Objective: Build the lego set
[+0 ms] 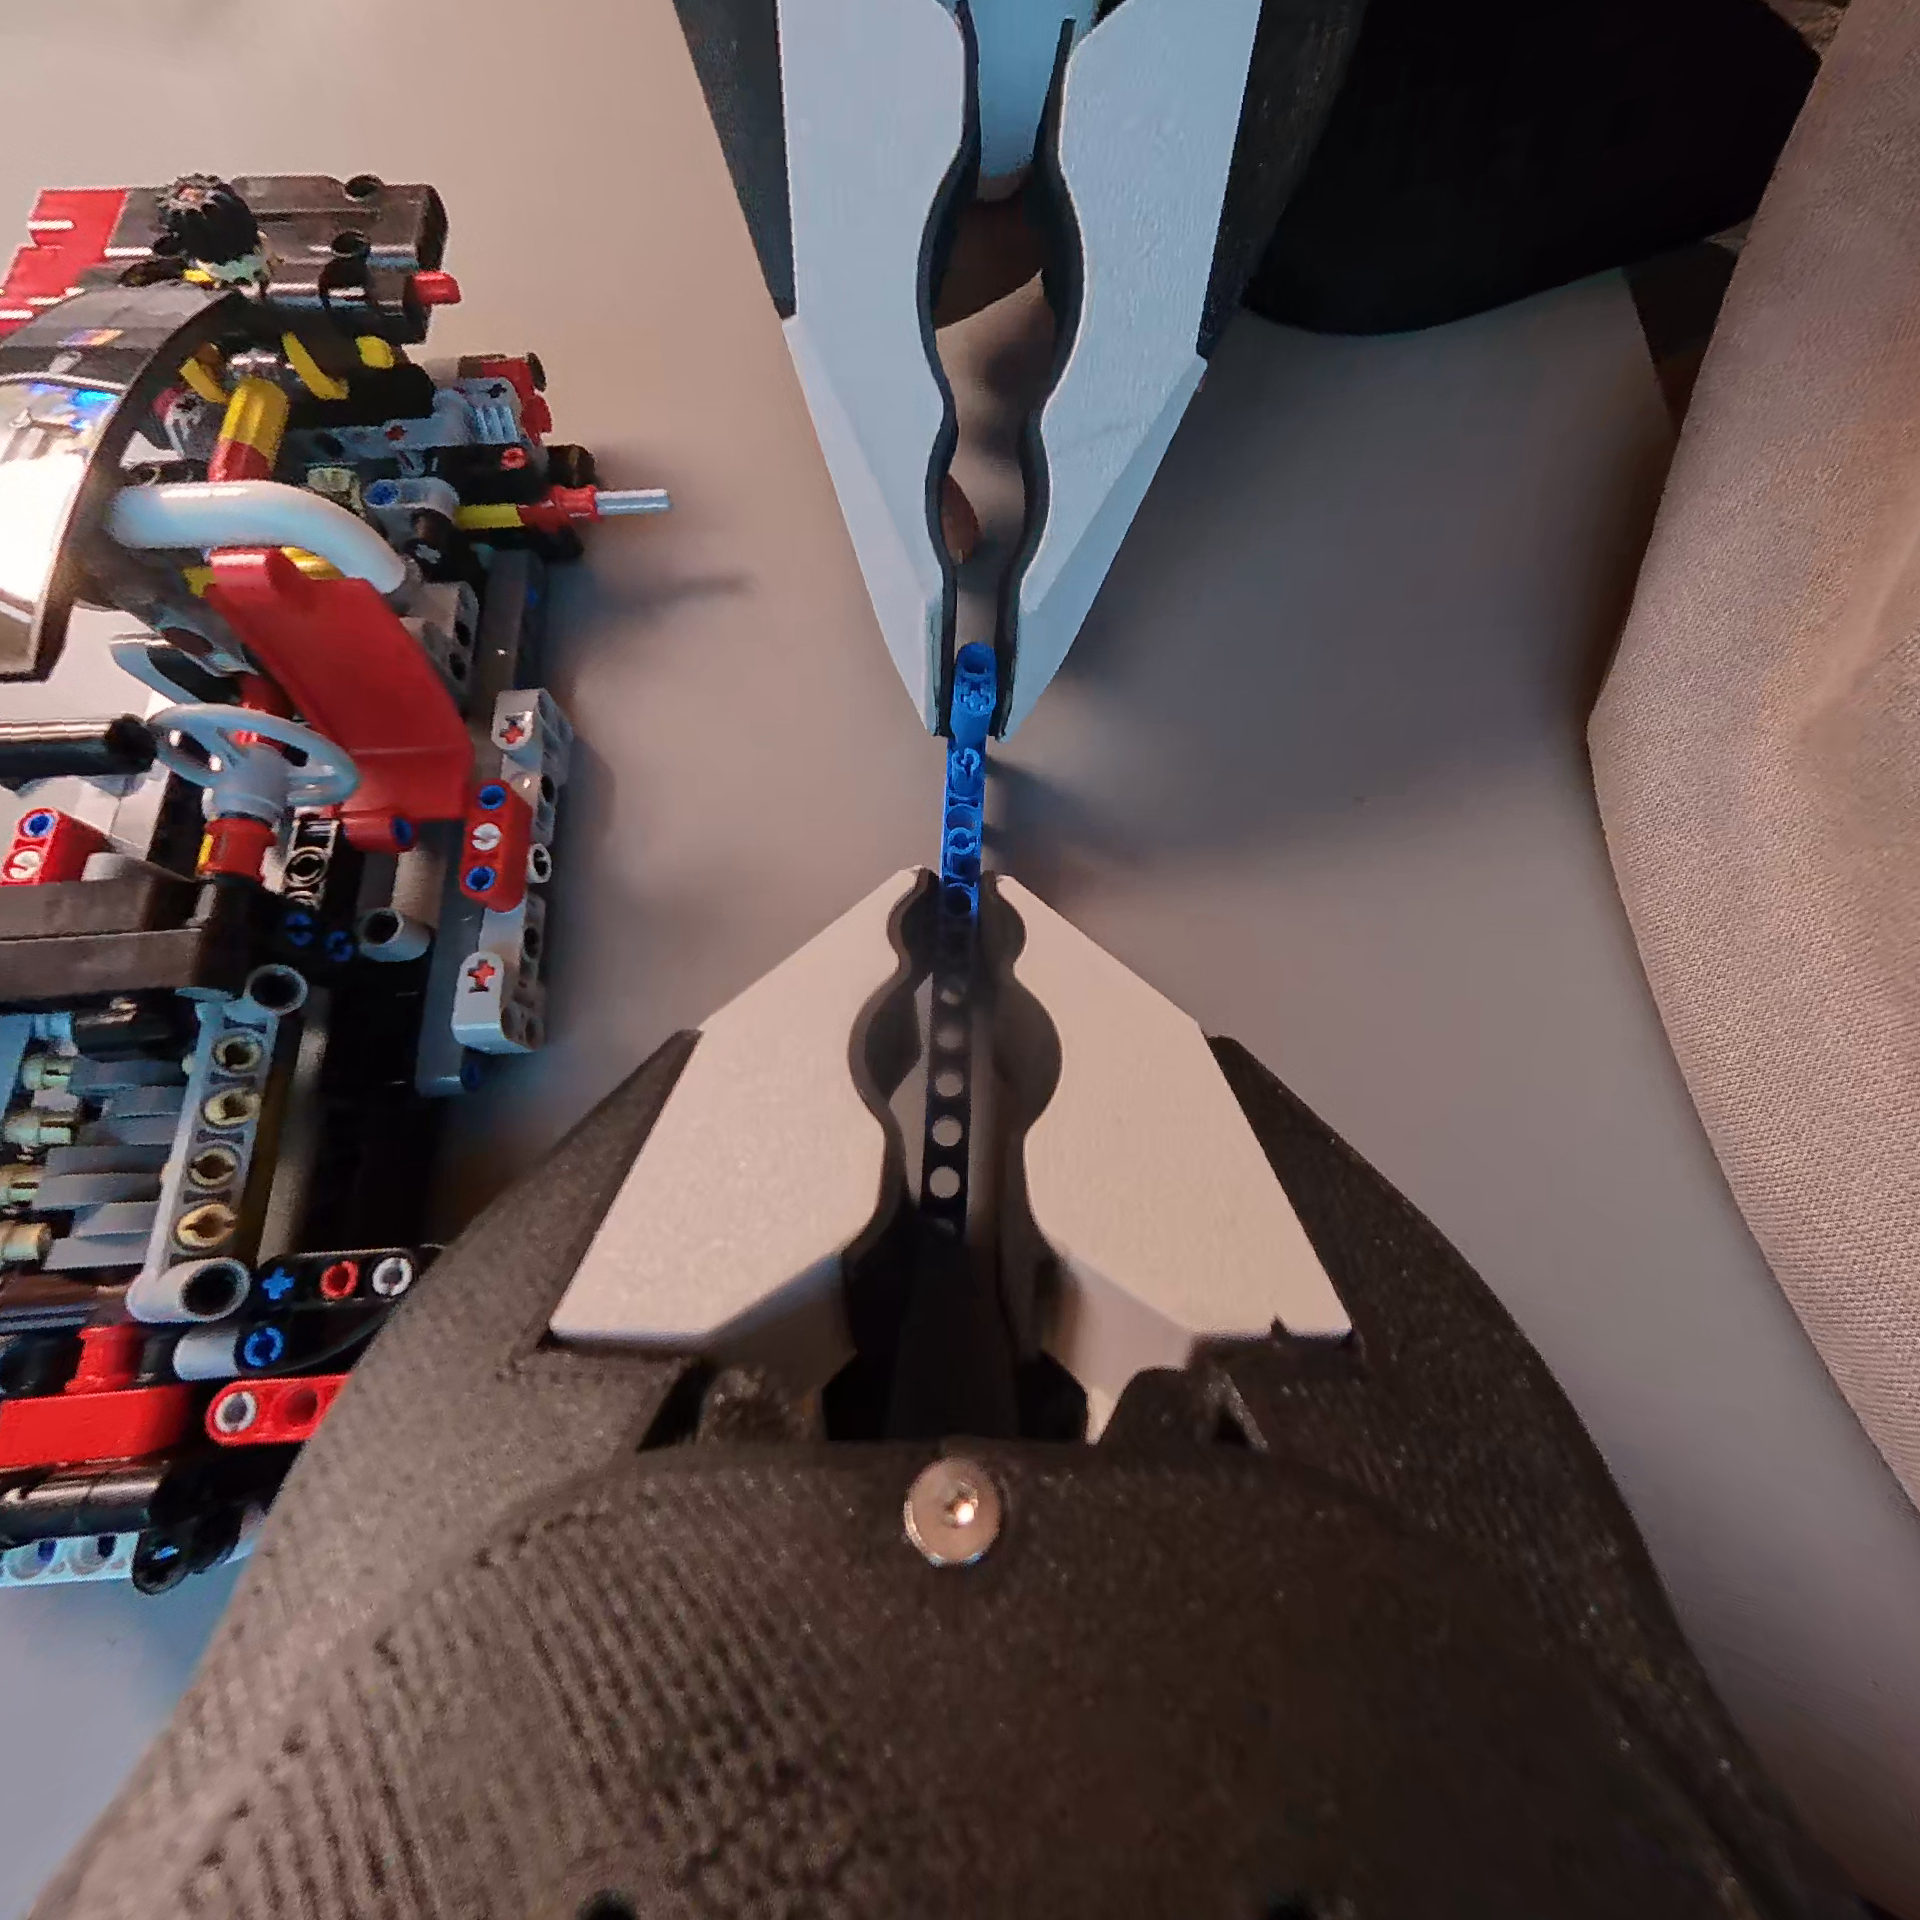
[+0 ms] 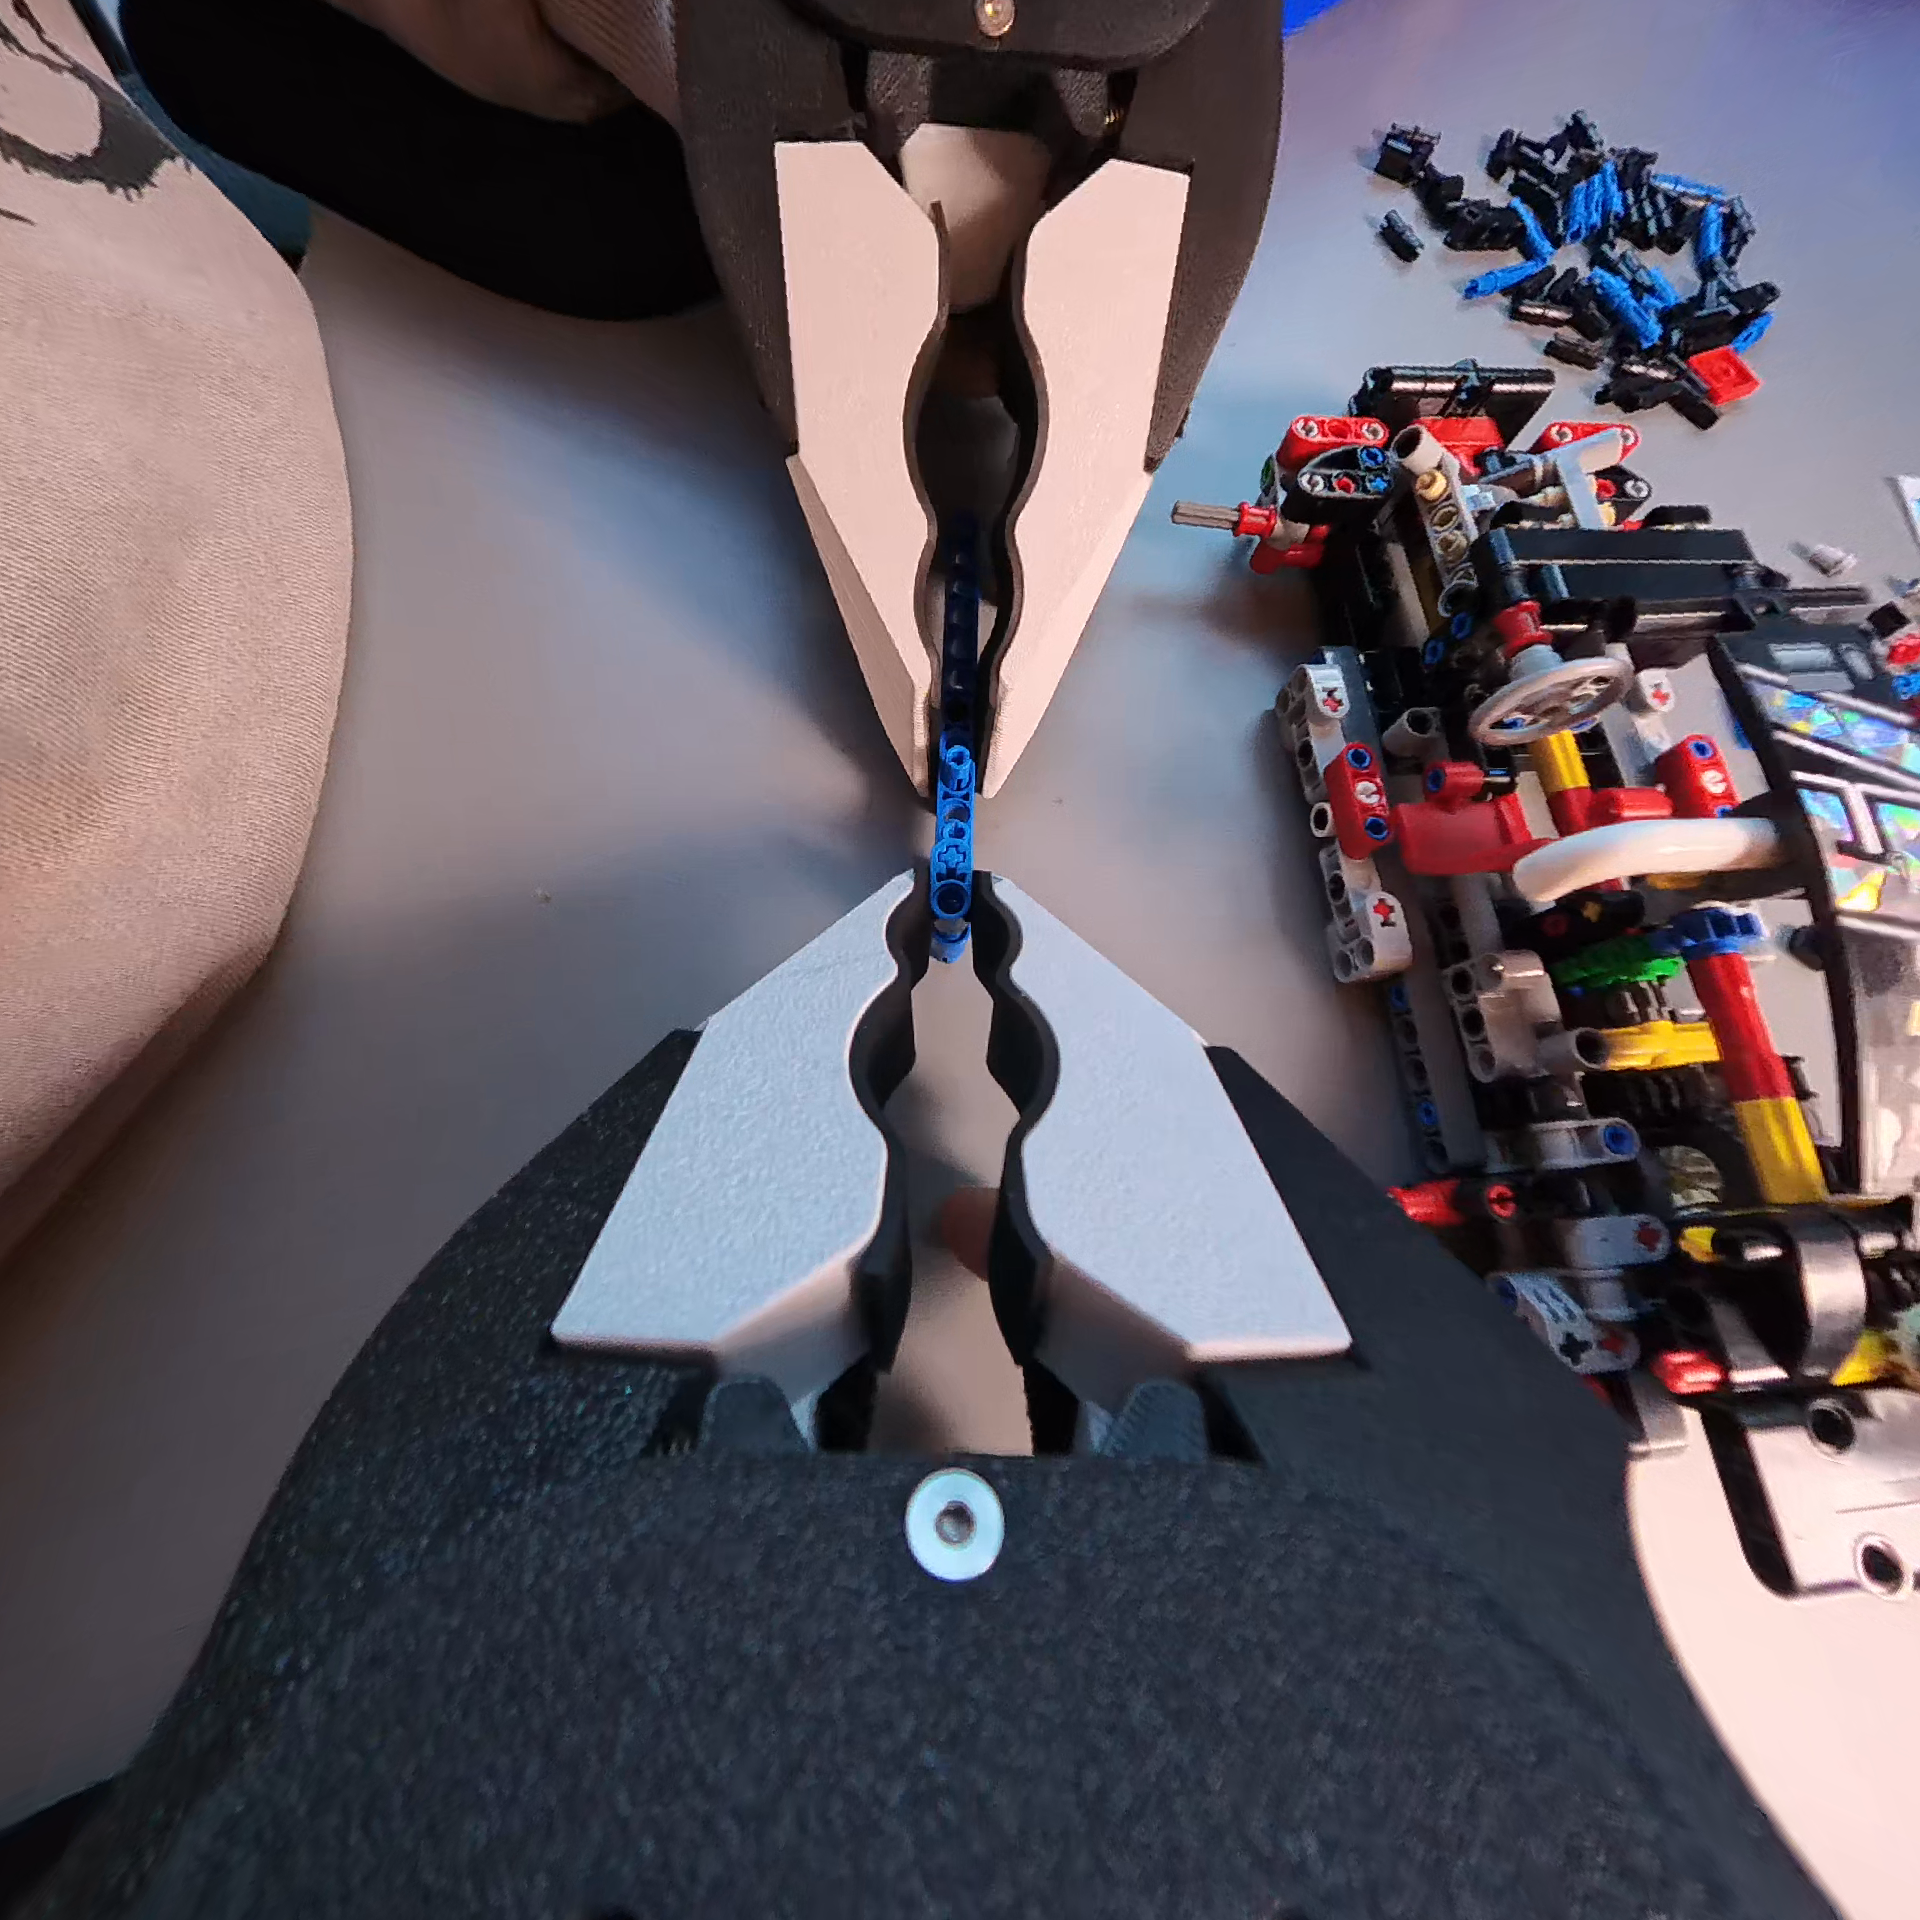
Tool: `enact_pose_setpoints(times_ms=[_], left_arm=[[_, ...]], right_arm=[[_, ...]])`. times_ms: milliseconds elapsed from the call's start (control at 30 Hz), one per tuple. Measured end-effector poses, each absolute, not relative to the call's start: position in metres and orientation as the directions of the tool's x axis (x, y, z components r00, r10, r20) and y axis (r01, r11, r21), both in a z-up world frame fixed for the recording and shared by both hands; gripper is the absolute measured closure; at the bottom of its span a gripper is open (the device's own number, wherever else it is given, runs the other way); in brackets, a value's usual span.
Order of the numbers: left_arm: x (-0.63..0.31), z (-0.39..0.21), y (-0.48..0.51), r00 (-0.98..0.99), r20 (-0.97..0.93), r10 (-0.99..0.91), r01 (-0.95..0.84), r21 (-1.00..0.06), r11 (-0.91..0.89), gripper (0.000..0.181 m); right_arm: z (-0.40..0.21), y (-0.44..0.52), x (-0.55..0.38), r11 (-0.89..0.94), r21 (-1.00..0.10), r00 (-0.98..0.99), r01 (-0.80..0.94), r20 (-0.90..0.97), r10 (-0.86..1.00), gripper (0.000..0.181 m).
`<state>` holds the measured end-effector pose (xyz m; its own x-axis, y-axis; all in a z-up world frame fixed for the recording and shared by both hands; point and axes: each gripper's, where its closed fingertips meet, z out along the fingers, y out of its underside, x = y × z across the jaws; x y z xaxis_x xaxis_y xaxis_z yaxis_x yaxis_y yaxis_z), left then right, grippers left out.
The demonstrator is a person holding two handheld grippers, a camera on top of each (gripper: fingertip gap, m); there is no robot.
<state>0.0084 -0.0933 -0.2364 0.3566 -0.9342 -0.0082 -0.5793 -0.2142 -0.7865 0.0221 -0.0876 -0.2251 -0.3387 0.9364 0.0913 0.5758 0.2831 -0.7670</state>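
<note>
Left gripper (image 1: 954, 894) fingers clamp a black beam (image 1: 945, 1081), right gripper (image 2: 954, 894) fingers opposite clamp its blue connector (image 2: 954, 821) (loose parts pile (image 2: 1600, 260) in right view only).

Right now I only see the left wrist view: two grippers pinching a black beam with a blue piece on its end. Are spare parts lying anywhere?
Observer: Yes. The right wrist view shows a pile of loose blue and black pins on the table, beyond the model.
Operator: Anything else in that pile?
Observer: One small red piece, on the side toward the model.
Operator: Does the model have any colour I'm missing?
Observer: A green gear near its middle.
</note>
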Motion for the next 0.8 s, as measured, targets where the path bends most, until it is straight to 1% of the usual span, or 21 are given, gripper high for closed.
enact_pose_setpoints(times_ms=[67, 200, 333, 433, 633, 800], left_arm=[[0.0085, -0.2364, -0.0937, 0.354, -0.009, -0.935, -0.58, -0.786, -0.212, 0.175], [0.0084, -0.2364, -0.0937, 0.353, 0.003, -0.936, -0.577, -0.786, -0.22, 0.175], [0.0081, -0.2365, -0.0938, 0.355, -0.024, -0.935, -0.585, -0.786, -0.202, 0.175], [0.0081, -0.2363, -0.0939, 0.351, -0.007, -0.936, -0.581, -0.786, -0.212, 0.175], [0.0079, -0.2365, -0.0941, 0.345, -0.024, -0.938, -0.587, -0.785, -0.196, 0.175], [0.0069, -0.2368, -0.0944, 0.346, -0.035, -0.938, -0.59, -0.785, -0.189, 0.175]], right_arm=[[-0.2259, -0.0878, 0.0222, 0.243, -0.757, -0.335, 0.607, 0.035, 0.942, 0.175], [-0.2274, -0.0885, 0.0232, 0.25, -0.736, -0.362, 0.629, 0.007, 0.932, 0.175], [-0.2283, -0.0888, 0.0242, 0.271, -0.73, -0.384, 0.628, 0.013, 0.923, 0.175], [-0.229, -0.0886, 0.0234, 0.269, -0.727, -0.387, 0.632, 0.004, 0.922, 0.175], [-0.2307, -0.0889, 0.0244, 0.279, -0.692, -0.4, 0.666, -0.014, 0.917, 0.175], [-0.2314, -0.0888, 0.0246, 0.276, -0.694, -0.396, 0.665, -0.014, 0.918, 0.174]])
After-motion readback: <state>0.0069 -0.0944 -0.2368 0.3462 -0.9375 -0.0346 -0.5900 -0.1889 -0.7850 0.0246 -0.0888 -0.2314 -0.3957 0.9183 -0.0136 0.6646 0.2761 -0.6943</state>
